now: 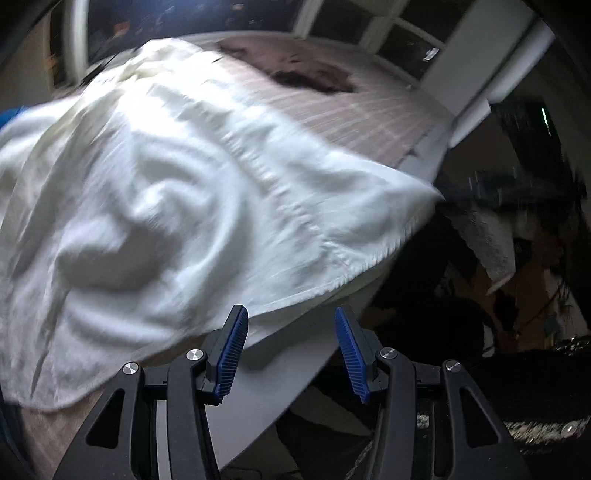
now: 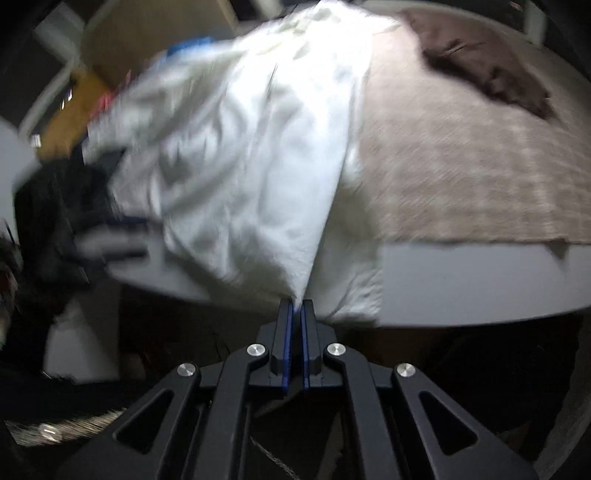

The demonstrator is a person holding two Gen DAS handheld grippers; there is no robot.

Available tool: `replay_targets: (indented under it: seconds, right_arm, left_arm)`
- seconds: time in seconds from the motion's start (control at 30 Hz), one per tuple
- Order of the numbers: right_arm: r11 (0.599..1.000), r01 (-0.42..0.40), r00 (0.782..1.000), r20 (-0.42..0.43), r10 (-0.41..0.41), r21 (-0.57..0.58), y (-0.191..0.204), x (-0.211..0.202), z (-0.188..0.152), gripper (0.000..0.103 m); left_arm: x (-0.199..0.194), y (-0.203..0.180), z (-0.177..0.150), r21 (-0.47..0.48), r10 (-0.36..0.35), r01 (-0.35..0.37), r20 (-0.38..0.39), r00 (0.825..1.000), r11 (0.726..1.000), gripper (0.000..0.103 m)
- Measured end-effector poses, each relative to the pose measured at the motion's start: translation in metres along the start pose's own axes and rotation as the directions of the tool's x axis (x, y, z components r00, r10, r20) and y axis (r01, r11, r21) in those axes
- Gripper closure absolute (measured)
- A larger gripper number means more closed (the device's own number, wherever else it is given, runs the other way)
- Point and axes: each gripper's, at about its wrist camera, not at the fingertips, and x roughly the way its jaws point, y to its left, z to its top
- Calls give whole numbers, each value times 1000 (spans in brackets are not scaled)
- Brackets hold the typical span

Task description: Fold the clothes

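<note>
A white garment [image 1: 166,192] lies crumpled over the near part of a table, its hem hanging past the table's edge. My left gripper [image 1: 291,325] is open just below that hem, blue pads apart, nothing between them. In the right wrist view the same white garment [image 2: 240,155] is drawn into a point that runs down into my right gripper [image 2: 297,306], which is shut on that corner. The other gripper [image 2: 74,221] shows as a dark blur at the garment's left edge. Both views are motion-blurred.
A beige striped cloth [image 1: 351,110] [image 2: 461,166] covers the white table [image 2: 461,280]. A dark brown garment [image 1: 314,75] [image 2: 487,62] lies at the far side. White-framed windows [image 1: 388,26] stand behind; dark clutter [image 1: 498,258] fills the floor to the right.
</note>
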Motion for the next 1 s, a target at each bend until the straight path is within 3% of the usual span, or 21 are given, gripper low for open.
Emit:
replay_targets:
  seconds: [0.1,0.17,0.27,0.33,0.4,0.63,0.8,0.83,0.87,0.93,1.0]
  right_arm:
    - [994,105,988,117,-102,-17,-17,-43,31,93]
    - [990,139,977,166,-133,-22,-30,-64,64,80]
    - [994,97,968,235,-85,-42,-54,-76,124,70]
    - [996,79,967,244,-68,-33,-73,-62,171,70]
    - [998,60,966,252,-52,-24,-92,-47,218,70]
    - [999,9,991,136,-3,-41,-129,85,362,70]
    - [998,-6,999,43,8,-60,-127,167,410,70]
    - [998,-16,1000,17,17,-68,-126,175,414,69]
    - [995,-26,998,56,31,-93,-122,174,418,65]
    - [993,-59,997,45,64,-104,-118,179,423,63]
    - [988,-69,996,47,76,-135,-112,184,424,65]
  left_arm:
    - [9,-24,23,33,-40,40,28,999,999,55]
    - [23,-41,42,42,-48,47,27,998,998,55]
    - [41,-70,59,74,-59,57,21,998,996,55]
    - [51,-81,67,72,-50,49,15,999,996,55]
    - [59,-81,73,12,-38,38,8,999,999,55]
    - [70,-74,80,-226,43,-42,1,999,973,55]
    - [67,-80,75,-319,96,-100,-28,995,943,55]
    - [66,-83,74,-329,101,-107,-36,994,938,55]
    - [66,-84,73,-338,107,-115,-43,993,934,55]
    - [65,-86,72,-360,117,-128,-51,992,924,55]
    - [67,-86,71,-383,127,-139,-58,990,913,55]
